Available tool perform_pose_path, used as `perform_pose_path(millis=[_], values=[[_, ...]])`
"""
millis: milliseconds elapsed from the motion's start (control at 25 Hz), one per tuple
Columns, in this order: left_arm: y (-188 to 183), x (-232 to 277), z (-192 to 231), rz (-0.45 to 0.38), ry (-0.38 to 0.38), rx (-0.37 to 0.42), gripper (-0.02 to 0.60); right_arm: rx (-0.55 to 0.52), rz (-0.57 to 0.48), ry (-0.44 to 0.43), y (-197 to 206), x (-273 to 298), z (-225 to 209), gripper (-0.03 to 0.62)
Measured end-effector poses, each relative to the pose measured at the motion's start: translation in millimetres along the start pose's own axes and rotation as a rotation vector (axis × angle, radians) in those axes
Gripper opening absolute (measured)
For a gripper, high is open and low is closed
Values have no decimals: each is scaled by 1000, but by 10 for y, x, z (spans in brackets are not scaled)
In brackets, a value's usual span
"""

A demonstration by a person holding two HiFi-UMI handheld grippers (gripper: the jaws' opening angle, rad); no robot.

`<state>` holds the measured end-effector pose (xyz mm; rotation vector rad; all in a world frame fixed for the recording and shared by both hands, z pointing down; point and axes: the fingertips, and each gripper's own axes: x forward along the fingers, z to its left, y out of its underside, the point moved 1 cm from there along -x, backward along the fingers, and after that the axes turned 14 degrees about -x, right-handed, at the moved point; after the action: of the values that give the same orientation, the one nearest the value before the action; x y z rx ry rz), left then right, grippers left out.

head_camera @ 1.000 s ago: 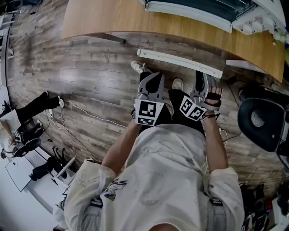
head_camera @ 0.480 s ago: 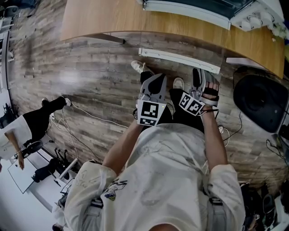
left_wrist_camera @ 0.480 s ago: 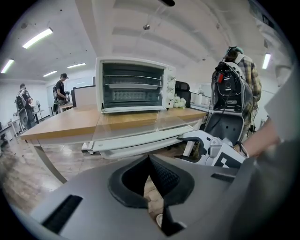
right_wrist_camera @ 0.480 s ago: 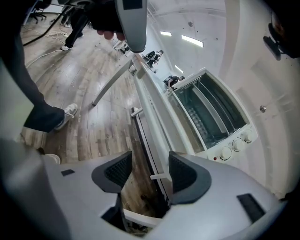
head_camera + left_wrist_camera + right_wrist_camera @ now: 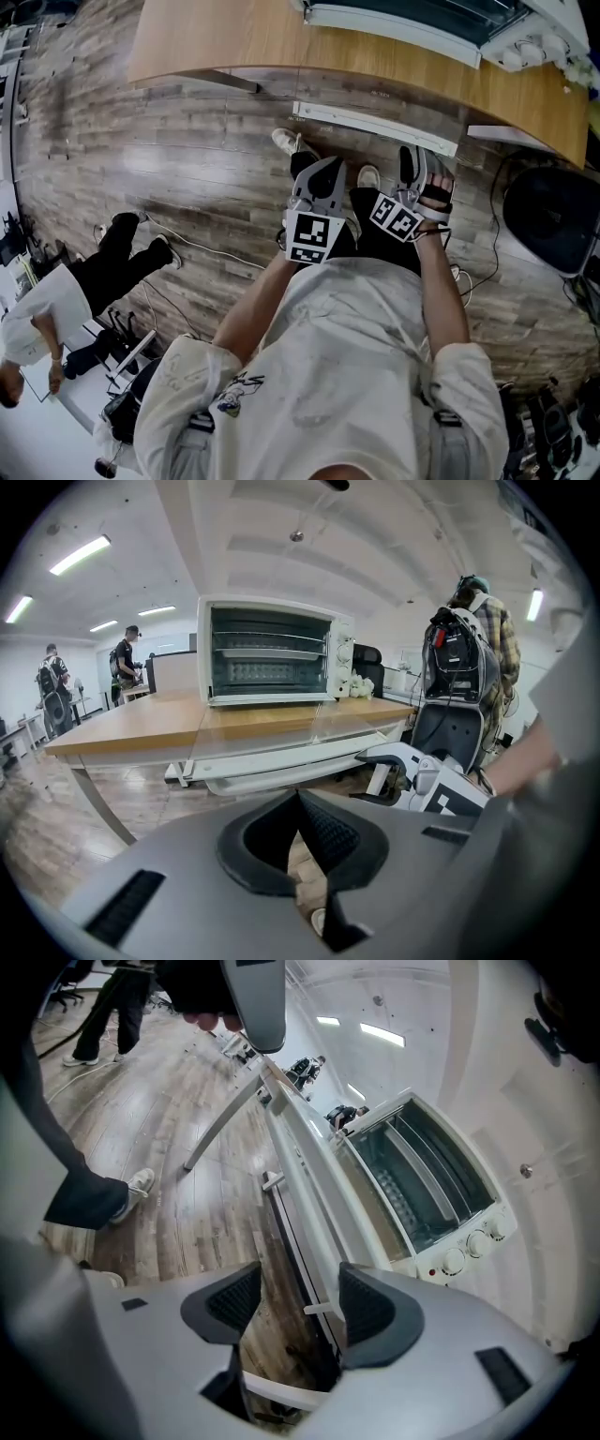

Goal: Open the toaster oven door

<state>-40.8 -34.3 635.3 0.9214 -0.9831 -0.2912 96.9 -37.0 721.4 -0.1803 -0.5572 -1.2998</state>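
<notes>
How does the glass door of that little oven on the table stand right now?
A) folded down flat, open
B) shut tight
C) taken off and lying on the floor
A: the glass door lies folded down flat in front of the toaster oven, reaching out past the edge of the table, and the racks inside show uncovered.

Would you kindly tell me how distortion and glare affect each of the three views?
Head view: the fisheye bows the table into a curve, and a pale sheen lies on the floor. Left gripper view: black corners, bright ceiling strips, oven sharp. Right gripper view: the whole scene is tilted, the oven clear.
</notes>
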Motion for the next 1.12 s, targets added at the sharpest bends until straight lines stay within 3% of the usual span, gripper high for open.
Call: perform_pose_path(millis=[200, 360, 560, 880, 1120], values=[[-3, 4, 43, 0, -2, -9, 11, 48, 9, -16, -21, -19, -30, 274], [6, 12, 63, 2, 0, -16, 11, 99, -14, -40, -91, -91, -28, 236], [-1, 47, 56, 3, 1, -13, 11, 158, -50, -136, -187, -187, 104, 238], [-84, 34, 126, -12, -19, -2, 11, 392, -132, -285, -420, -447, -177, 229], [-195, -4, 177, -33, -36, 4, 11, 515, -128, -295, -435, -511, -516, 227]])
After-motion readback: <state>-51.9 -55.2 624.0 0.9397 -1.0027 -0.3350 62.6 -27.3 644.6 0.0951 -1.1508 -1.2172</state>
